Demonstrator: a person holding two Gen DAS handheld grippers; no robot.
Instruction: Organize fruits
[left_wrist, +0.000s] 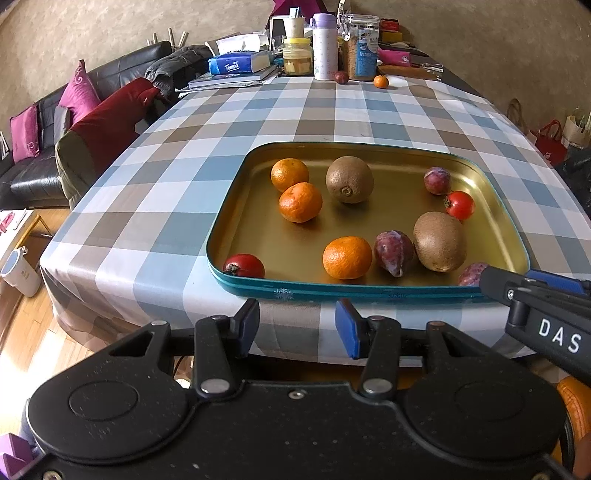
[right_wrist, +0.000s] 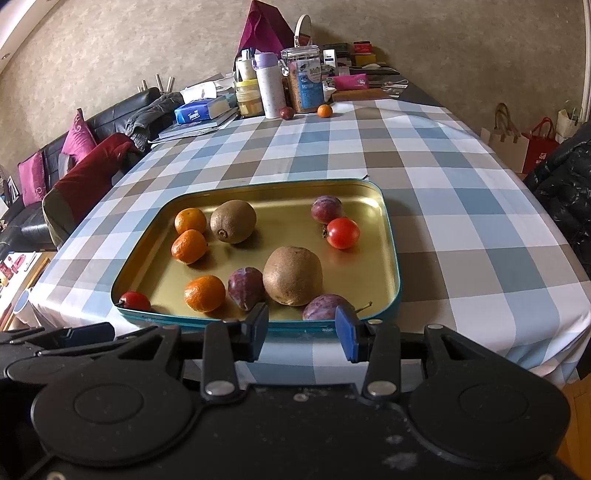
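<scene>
Both the left gripper (left_wrist: 297, 328) and the right gripper (right_wrist: 301, 330) hung released, jaws apart, before the table edge. Just beyond sat a teal-rimmed, gold-lined tray (right_wrist: 391, 236) holding orange mandarins (right_wrist: 204, 293), fuzzy brown kiwis (right_wrist: 292, 275), purple plums (right_wrist: 245, 288) and glossy red tomatoes (right_wrist: 343, 232). Far off, one plum (right_wrist: 286, 113) and one mandarin (right_wrist: 324, 110) lay on the checked cloth (right_wrist: 443, 206).

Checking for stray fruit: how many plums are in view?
4: three in the tin tray, far right, centre front, near right corner; one on the tablecloth by the bottle.
</scene>
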